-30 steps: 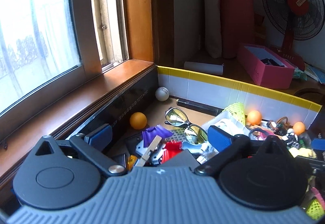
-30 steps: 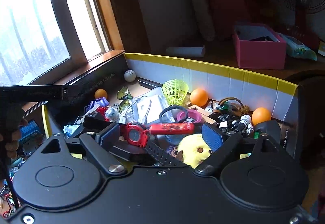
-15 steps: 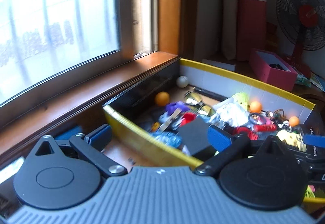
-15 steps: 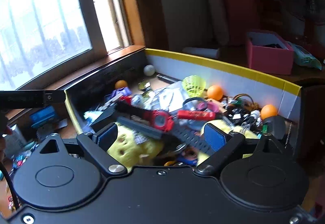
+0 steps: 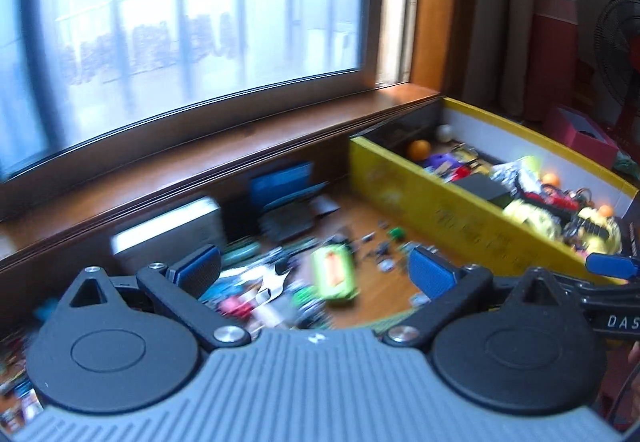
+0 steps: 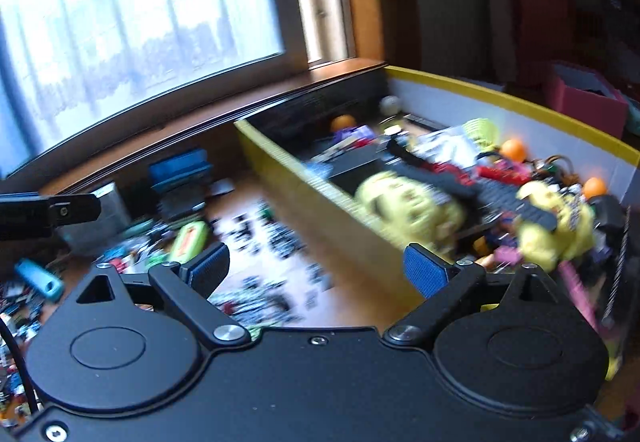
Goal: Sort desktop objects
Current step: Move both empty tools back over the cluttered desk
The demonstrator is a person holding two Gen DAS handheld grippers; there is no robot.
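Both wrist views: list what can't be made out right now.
- Small parts on the desk, right wrist view: motion blur smears them beyond naming.
- Green item, left wrist view: its red label is blurred, unreadable.
- Yellow box front wall, left wrist view: the print is smeared.
- Box's near right corner, right wrist view: hidden behind the right gripper body.

Wooden desk (image 5: pixel 360 222) under the window. On it: yellow-rimmed box (image 5: pixel 440 213) full of clutter at right, green case (image 5: pixel 334 274), blue case (image 5: pixel 280 181), grey box (image 5: pixel 168 230), blurred small bits.
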